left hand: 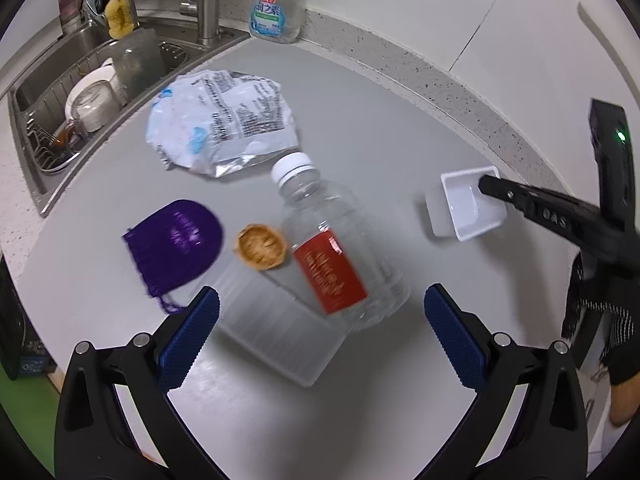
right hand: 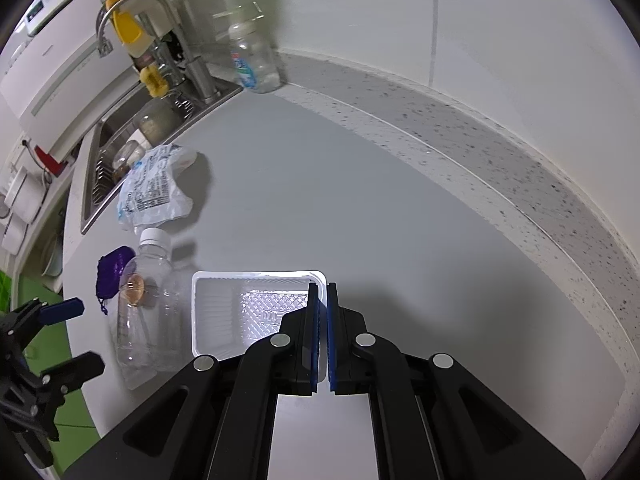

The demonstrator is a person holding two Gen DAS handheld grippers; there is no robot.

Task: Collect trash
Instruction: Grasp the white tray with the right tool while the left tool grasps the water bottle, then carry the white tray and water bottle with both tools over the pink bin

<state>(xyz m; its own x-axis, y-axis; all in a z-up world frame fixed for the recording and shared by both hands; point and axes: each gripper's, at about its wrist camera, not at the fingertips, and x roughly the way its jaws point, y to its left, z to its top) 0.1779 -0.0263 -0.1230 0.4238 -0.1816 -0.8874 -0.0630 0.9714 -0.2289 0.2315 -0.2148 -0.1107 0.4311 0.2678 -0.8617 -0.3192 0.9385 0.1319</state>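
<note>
Countertop [right hand: 360, 208]; right hand-held gripper [right hand: 322, 292] clamping tray rim [right hand: 256, 276].

Grey countertop [left hand: 360, 128], steel sink [left hand: 48, 80], white tiled wall [right hand: 500, 40].

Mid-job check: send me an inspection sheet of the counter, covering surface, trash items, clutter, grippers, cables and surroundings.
Surface: grey countertop, dry as far as can be seen.
Job's things: white plastic tray; clear bottle lying on its side, cap on; crumpled wrapper; small brown cup-shaped scrap; clear ribbed container beside the bottle.
Clutter: purple pouch.
Grippers: right gripper shut on the tray's rim; left gripper open, empty, over the bottle.
Cables: nothing seen.
Surroundings: sink with dishes, faucet, soap bottle, white wall.
</note>
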